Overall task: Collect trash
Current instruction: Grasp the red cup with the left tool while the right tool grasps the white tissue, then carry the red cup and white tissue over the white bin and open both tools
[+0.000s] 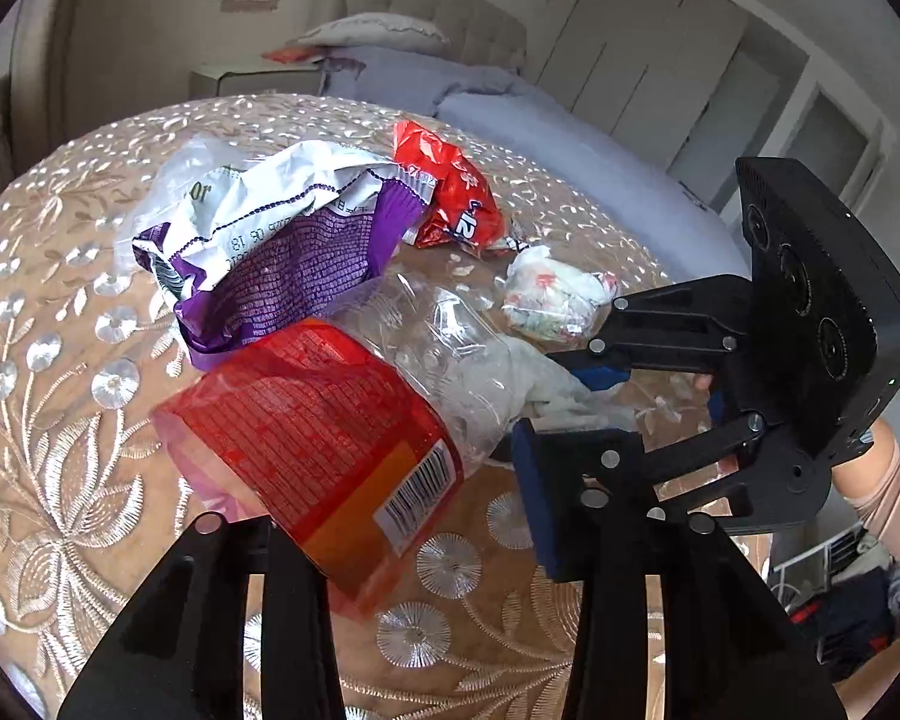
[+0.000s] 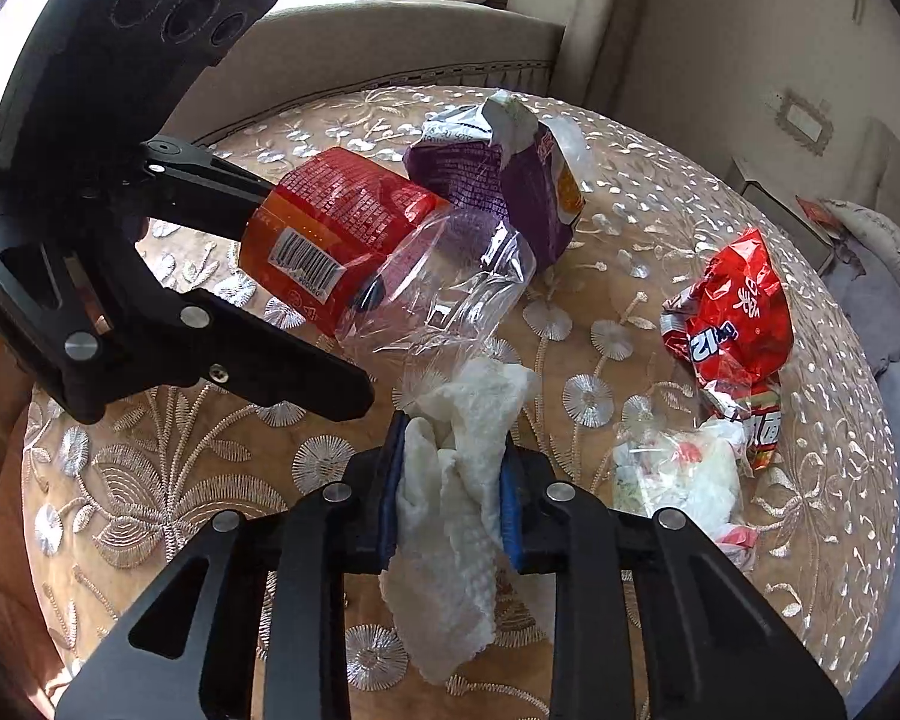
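On the round embroidered table (image 1: 60,408) lie a purple-and-white snack bag (image 1: 282,258), a red wrapper (image 1: 450,192) and a small crumpled wad (image 1: 549,294). My left gripper (image 1: 414,534) stands with its jaws wide around a red-and-clear plastic bag (image 1: 324,426); one finger goes inside the bag's mouth in the right wrist view (image 2: 330,228). My right gripper (image 2: 450,498) is shut on a crumpled white tissue (image 2: 462,480), close to the bag's clear open end (image 2: 444,294). It shows in the left wrist view (image 1: 561,408).
A bed with grey bedding (image 1: 570,138) and a white wardrobe (image 1: 660,48) stand beyond the table. A beige sofa (image 2: 390,42) lies behind it in the right wrist view. A rack with clothes (image 1: 840,588) stands low right.
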